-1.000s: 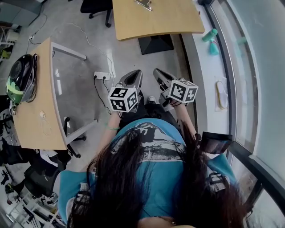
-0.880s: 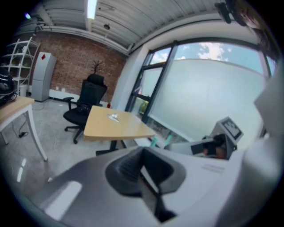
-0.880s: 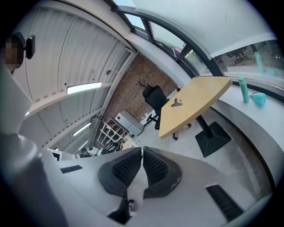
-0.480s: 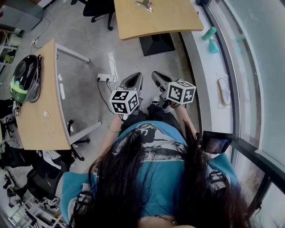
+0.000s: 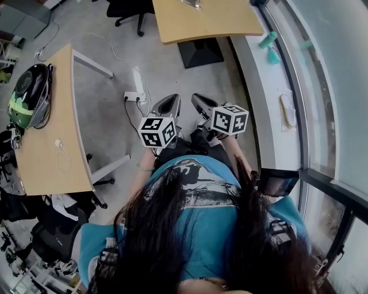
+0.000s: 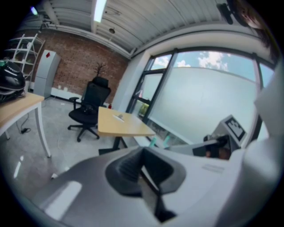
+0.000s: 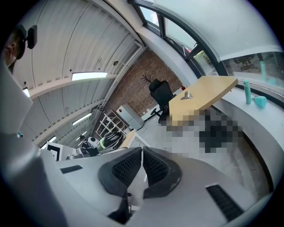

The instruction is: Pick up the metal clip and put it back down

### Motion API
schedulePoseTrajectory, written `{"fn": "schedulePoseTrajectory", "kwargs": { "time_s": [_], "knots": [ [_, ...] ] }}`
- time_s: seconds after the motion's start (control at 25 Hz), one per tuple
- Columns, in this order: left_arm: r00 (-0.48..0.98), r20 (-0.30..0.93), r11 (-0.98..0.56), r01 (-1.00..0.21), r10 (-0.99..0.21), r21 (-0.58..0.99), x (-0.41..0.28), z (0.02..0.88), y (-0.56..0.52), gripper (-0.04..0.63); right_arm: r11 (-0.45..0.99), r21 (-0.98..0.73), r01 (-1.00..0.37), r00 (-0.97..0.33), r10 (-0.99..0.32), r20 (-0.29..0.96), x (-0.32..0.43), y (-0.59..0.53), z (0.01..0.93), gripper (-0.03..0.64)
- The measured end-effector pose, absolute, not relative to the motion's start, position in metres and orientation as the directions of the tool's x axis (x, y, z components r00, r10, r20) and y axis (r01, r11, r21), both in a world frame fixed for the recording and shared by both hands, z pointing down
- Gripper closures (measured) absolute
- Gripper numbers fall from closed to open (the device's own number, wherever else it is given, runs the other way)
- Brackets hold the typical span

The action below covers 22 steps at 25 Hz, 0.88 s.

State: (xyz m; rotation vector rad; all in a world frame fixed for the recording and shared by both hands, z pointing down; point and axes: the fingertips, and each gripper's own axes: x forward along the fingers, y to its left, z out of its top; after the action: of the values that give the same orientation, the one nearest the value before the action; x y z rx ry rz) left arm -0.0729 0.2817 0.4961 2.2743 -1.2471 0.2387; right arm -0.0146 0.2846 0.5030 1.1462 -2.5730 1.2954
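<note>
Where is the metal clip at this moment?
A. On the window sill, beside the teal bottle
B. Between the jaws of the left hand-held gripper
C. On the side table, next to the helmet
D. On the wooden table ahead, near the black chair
D: the metal clip lies on the wooden table ahead, while the left hand-held gripper and the right hand-held gripper are both shut on nothing.

Bright daylight from window (image 6: 208,93); fisheye edges dark, curved; left view soft

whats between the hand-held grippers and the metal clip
Head view: only grey floor and the table's dark base plate; the metal clip sits on the far wooden table.
</note>
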Motion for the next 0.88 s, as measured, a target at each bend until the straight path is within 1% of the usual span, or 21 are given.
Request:
{"fn": "schedulePoseTrajectory", "kwargs": {
  "time_s": [0.32, 0.88],
  "knots": [
    [0.583, 0.377, -0.459, -0.807, -0.72, 0.371, -0.111, 0.493, 0.303, 0.592, 0.364, -0.663, -0.654, -0.704, -0.615, 0.356, -0.052, 0.311, 0.501, 0.591],
    [0.625, 0.358, -0.507, -0.777, -0.694, 0.373, -0.124, 0.489, 0.312, 0.592, 0.344, -0.65, -0.677, -0.677, -0.639, 0.366, -0.07, 0.323, 0.499, 0.592]
  ]
}}
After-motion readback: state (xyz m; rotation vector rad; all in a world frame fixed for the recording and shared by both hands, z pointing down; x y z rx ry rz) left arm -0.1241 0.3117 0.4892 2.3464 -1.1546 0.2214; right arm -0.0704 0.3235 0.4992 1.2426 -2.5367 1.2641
